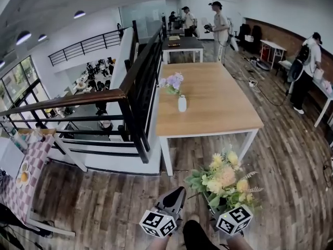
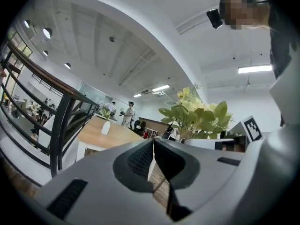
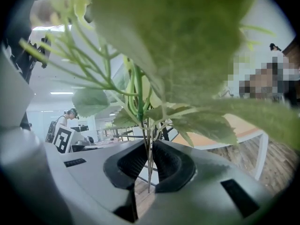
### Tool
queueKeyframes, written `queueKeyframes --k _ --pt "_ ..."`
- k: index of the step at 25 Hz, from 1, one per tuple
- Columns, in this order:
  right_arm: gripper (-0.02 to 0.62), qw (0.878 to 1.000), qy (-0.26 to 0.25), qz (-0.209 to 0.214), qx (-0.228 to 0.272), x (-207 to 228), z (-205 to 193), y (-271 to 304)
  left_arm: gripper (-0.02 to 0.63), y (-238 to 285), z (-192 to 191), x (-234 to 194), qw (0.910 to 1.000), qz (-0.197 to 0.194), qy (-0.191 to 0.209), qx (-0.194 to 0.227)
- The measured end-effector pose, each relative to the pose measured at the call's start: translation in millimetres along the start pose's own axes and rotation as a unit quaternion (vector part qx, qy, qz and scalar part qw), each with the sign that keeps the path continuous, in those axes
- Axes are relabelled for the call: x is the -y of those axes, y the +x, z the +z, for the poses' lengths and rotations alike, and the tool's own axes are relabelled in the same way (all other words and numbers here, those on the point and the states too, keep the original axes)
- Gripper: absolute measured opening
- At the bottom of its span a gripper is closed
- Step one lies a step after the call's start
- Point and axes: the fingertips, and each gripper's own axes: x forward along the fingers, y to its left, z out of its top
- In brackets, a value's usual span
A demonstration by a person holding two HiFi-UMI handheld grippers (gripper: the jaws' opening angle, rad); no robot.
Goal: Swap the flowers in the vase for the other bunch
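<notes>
R gripper (image 3: 149,159) clamps yellow bunch (image 1: 223,181); L gripper (image 2: 153,150) closed, empty. Railing (image 1: 136,77) left of table (image 1: 218,103) w/ vase (image 1: 182,103).

a light wooden table (image 1: 218,105) carries a white vase (image 1: 182,103) of purple flowers (image 1: 172,82).

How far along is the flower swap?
Early. Done: the right gripper is shut on the stems of the yellow bunch. In hand: that bunch is held short of the table. Left: the purple flowers still stand in the white vase; they must come out before the yellow ones go in.
</notes>
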Motion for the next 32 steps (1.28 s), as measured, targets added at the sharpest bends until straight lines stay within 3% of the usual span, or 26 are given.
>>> queueKeyframes --k 17,32 --pt "0.054 1.0 0.002 0.018 -0.003 106 36 109 0.015 127 28 -81 0.9999 0.008 0.008 -0.003" --pt "0.054 0.999 0.0 0.039 0.004 170 59 172 0.015 201 45 -130 0.9996 0.024 0.016 0.006"
